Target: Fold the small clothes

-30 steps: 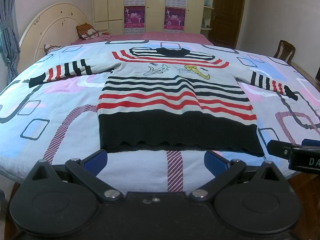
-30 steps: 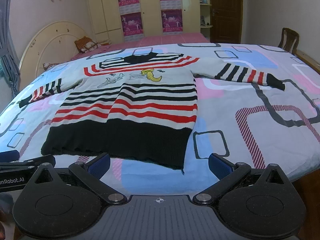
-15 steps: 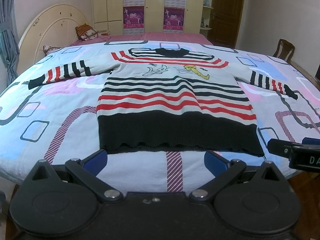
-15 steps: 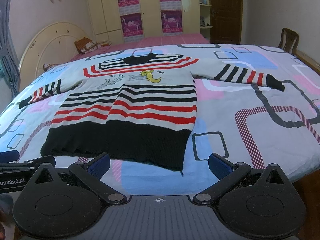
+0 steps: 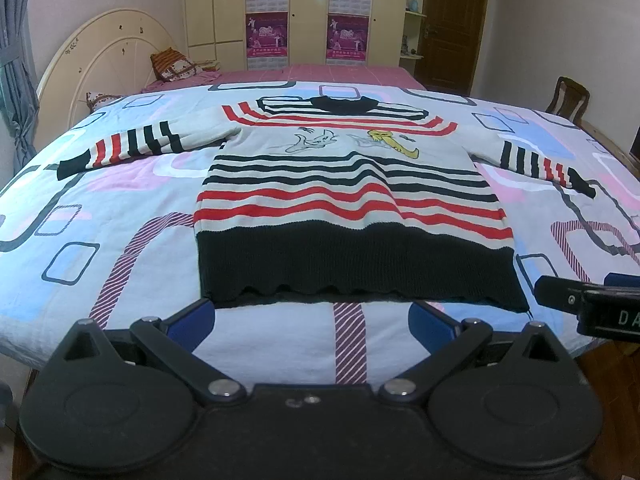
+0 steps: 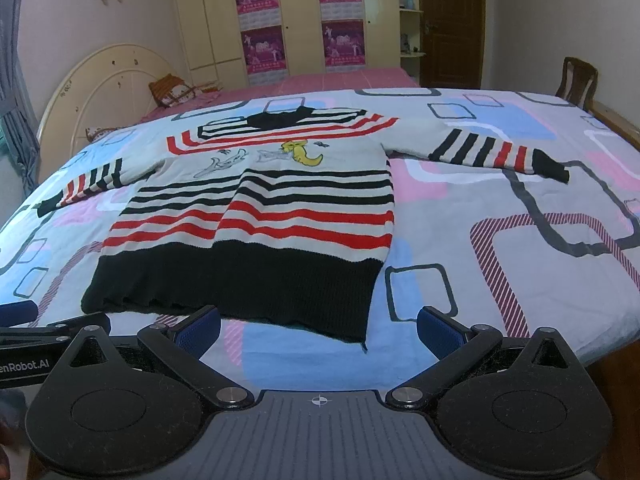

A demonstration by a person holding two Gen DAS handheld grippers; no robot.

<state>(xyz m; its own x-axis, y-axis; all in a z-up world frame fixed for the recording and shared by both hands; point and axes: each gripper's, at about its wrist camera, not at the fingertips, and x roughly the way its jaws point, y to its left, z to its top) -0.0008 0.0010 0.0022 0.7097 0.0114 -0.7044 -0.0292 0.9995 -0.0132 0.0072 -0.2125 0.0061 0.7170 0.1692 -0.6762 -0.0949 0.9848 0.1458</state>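
A small striped sweater (image 5: 348, 196) lies flat on the bed, front up, both sleeves spread sideways and its black hem nearest me. It has red and black stripes and cartoon figures on the chest. In the right wrist view the same sweater (image 6: 256, 224) sits left of centre. My left gripper (image 5: 314, 320) is open just short of the hem, over the bed's near edge. My right gripper (image 6: 320, 330) is open near the hem's right corner. Neither holds anything. The right gripper's tip (image 5: 580, 300) shows at the left view's right edge.
The bed is covered by a quilt (image 5: 100, 216) with rectangle patterns. A cream headboard (image 5: 100, 52) and pillows (image 5: 172, 66) stand far left. A wooden chair (image 6: 578, 80) is at the far right, wardrobes with posters (image 5: 306, 12) and a door (image 5: 454, 24) behind.
Both grippers have crept slightly forward toward the sweater's hem. The sweater has not moved and both grippers stay open.
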